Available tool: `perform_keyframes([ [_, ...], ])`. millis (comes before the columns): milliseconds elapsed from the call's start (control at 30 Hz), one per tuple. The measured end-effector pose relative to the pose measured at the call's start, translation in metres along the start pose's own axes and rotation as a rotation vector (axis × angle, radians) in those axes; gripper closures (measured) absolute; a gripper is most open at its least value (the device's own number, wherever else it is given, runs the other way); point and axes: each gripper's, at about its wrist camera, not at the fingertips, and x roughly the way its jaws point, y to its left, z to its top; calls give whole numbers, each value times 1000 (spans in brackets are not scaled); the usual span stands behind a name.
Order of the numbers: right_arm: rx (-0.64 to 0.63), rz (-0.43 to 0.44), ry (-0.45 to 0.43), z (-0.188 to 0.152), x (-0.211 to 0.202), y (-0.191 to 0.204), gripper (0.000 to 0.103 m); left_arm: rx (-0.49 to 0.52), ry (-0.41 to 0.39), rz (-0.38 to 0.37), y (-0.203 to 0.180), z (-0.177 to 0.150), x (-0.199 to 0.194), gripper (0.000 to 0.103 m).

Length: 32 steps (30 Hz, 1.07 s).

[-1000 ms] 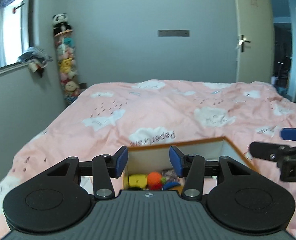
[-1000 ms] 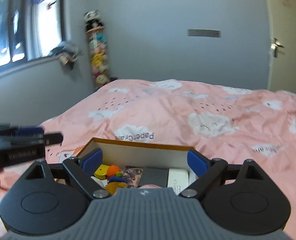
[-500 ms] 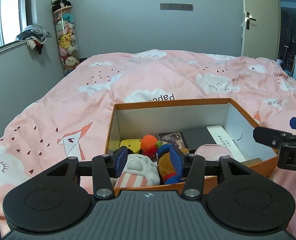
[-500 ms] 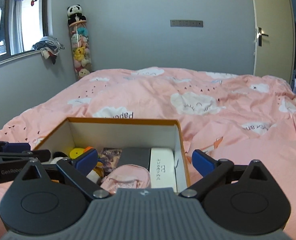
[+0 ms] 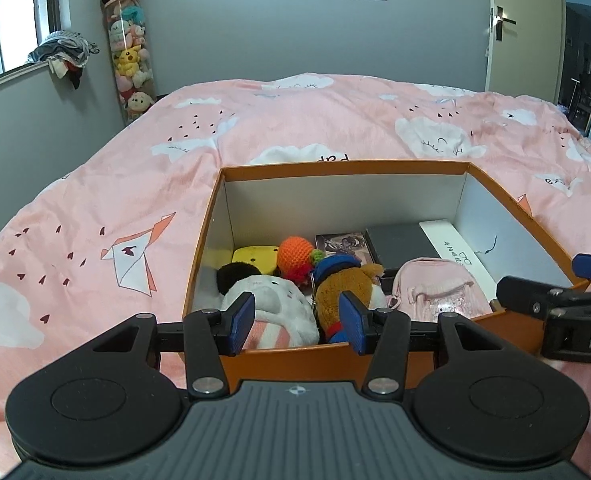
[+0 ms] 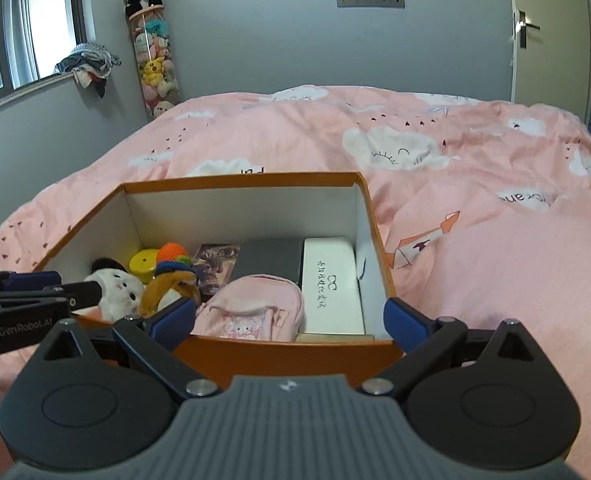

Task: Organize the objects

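An orange box (image 5: 395, 354) with white inner walls sits on the pink bed (image 5: 95, 216), open at the top and packed with small things. Along its right wall lies a white case (image 6: 331, 280), its long axis running from the near wall toward the far one; beside it is a dark grey flat box (image 6: 269, 258), then a picture card (image 6: 215, 260). In front of these a pink mini backpack (image 6: 255, 308) lies flat, top toward the far wall. The left half holds soft toys: a white plush (image 5: 271, 304) with a black ear, a brown plush (image 5: 345, 284) in a blue cap, an orange crochet ball (image 5: 295, 254) and a yellow toy (image 5: 253, 258). The left tool (image 5: 295, 322) hangs at the near wall over the plushes, jaws apart and empty; the right tool (image 6: 287, 320) is at the near wall over the backpack and case, jaws spread wide, nothing between them. The plushes and the backpack are probably light and squashy, so a pinch across the body or head should hold, though the fabric may slip. The case and the grey box look stiff and smooth; the case is best taken across its short width near the middle. The box itself is likely light cardboard and could slide on the soft quilt if a wall is pushed.
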Motion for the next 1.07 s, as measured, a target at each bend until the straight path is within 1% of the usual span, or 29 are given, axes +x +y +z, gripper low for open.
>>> perform_keyframes([
  [300,-6,-1,14,-3,5,-1,2,-29,17,-14,2,-3,3,42],
  [1067,-7,2,22,-4,9,-1,2,-28,25,-28,0,-4,5,42],
])
